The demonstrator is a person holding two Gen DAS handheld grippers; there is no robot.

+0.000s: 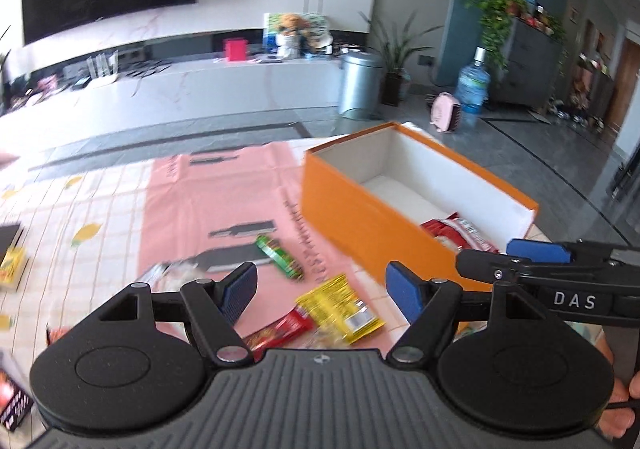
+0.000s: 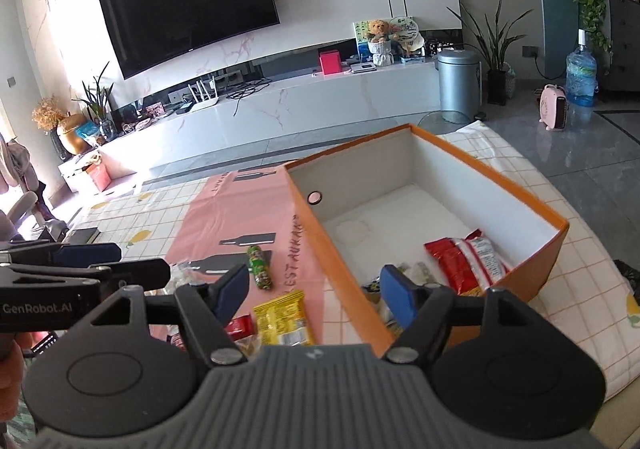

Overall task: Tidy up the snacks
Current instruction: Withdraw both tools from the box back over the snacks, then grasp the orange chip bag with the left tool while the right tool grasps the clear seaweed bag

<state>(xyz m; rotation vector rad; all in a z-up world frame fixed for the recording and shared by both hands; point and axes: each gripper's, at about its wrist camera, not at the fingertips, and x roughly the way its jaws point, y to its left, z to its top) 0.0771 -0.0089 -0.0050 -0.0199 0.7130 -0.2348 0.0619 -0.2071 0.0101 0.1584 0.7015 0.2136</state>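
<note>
An orange box [image 1: 360, 217] with a white inside stands on the table; it also shows in the right wrist view [image 2: 312, 233]. A red snack bag [image 2: 464, 257] lies inside it, also seen in the left wrist view [image 1: 460, 233]. On the pink mat lie a green packet [image 1: 280, 257], a yellow packet [image 1: 340, 307] and a red packet [image 1: 280, 331]. My left gripper [image 1: 324, 293] is open and empty above the yellow packet. My right gripper [image 2: 312, 293] is open and empty over the box's near left wall, with the yellow packet [image 2: 282, 319] and green packet [image 2: 259, 267] below left.
A checked cloth [image 2: 560, 209] with a pink mat [image 1: 224, 201] covers the table. More packets lie at the left edge [image 1: 12, 269]. Beyond the table are a TV bench [image 2: 280, 101], a metal bin [image 2: 458, 85] and a water bottle [image 2: 580, 73].
</note>
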